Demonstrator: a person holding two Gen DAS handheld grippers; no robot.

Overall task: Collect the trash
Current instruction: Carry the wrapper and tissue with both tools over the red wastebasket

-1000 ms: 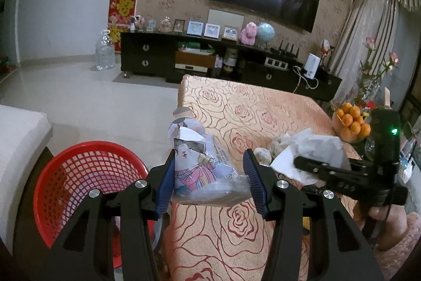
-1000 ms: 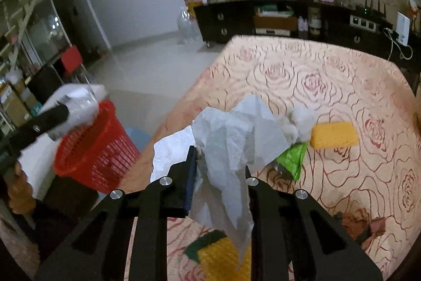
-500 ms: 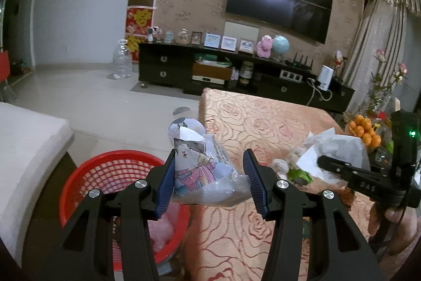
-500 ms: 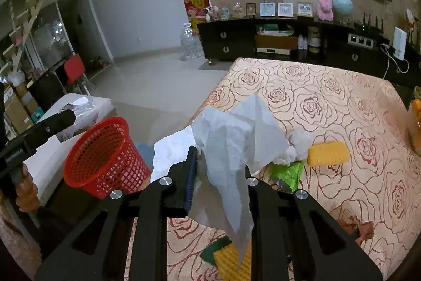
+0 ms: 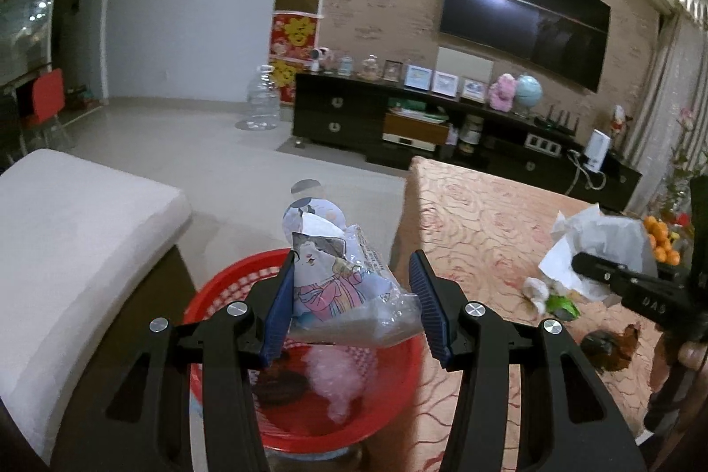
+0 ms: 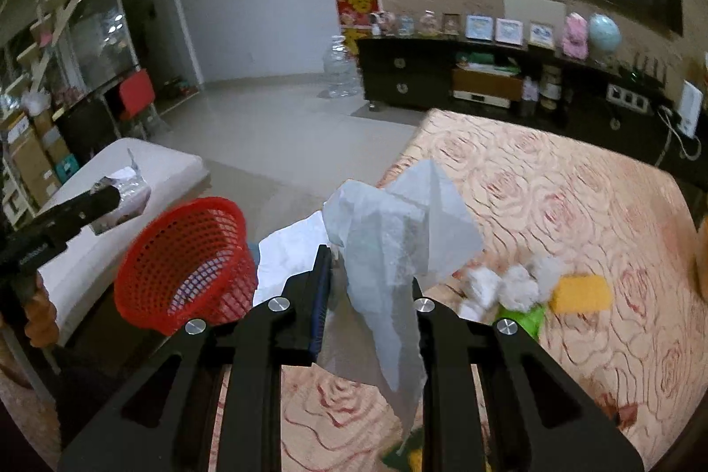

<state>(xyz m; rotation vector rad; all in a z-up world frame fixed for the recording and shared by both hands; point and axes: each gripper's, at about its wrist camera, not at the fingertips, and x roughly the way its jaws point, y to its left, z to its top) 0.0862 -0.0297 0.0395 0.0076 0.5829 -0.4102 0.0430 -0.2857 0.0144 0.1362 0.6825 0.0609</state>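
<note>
My left gripper is shut on a snack wrapper printed with a cartoon cat, and hangs right above the red mesh basket. Pink and dark scraps lie in the basket. In the right wrist view the same gripper sits left of the basket, above its rim. My right gripper is shut on a crumpled white tissue over the table's left edge, right of the basket. The tissue hides the right finger's pad. On the rose-patterned table lie white tissue balls, a green wrapper and a yellow sponge.
A white cushioned seat borders the basket on the left. White paper lies at the table's near-left edge. Oranges sit at the table's right side. A dark TV cabinet and a big water bottle stand across the tiled floor.
Both grippers have swung left with their loads. The wrapper, earlier over the table edge, now hangs over the basket. The right gripper has risen and the basket looms closer in its view.
</note>
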